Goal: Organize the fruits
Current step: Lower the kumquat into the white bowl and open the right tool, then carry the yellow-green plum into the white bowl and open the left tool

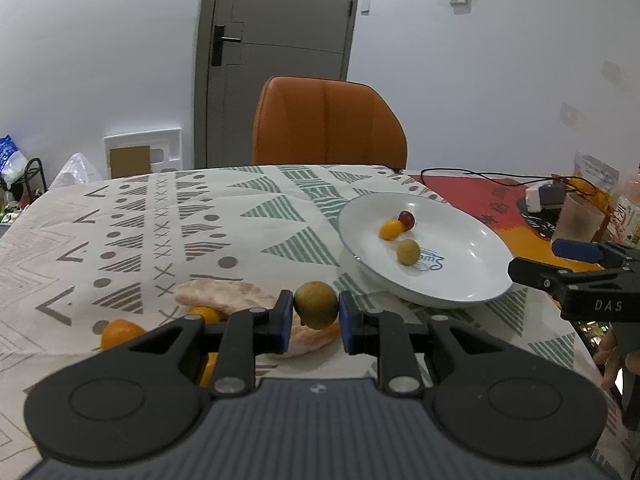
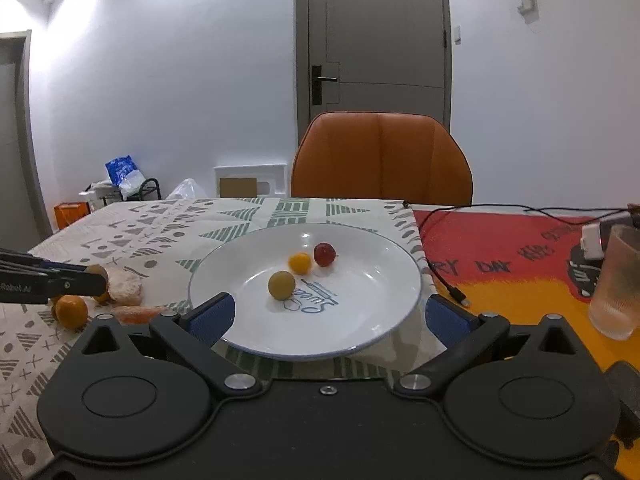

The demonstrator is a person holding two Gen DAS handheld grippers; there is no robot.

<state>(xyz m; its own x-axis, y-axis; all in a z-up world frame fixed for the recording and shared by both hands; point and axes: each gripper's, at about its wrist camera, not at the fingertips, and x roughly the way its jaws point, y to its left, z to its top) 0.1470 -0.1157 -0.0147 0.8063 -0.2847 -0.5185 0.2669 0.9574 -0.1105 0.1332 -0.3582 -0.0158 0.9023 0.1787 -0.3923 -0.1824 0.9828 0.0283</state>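
Fruit [image 1: 316, 305], greenish and round, pinched between left gripper [image 1: 314, 316] pads at lower centre, white plate [image 1: 472, 280] to right; right gripper [image 2: 328, 316] spread, nearer plate.

olive fruit [image 1: 316, 305] clamped, three fruits [image 2: 281, 285] on plate [image 2: 380, 308]

left gripper [image 1: 316, 312] clamped, right gripper [image 2: 328, 316] agape

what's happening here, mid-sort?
Yes. The left gripper is shut on a green-brown fruit, held above the patterned tablecloth, left of the white plate. The plate already holds three small fruits: a red one, a yellow-orange one and an olive one. A few orange fruits remain on the cloth. The right gripper is open and empty by the plate's near rim.
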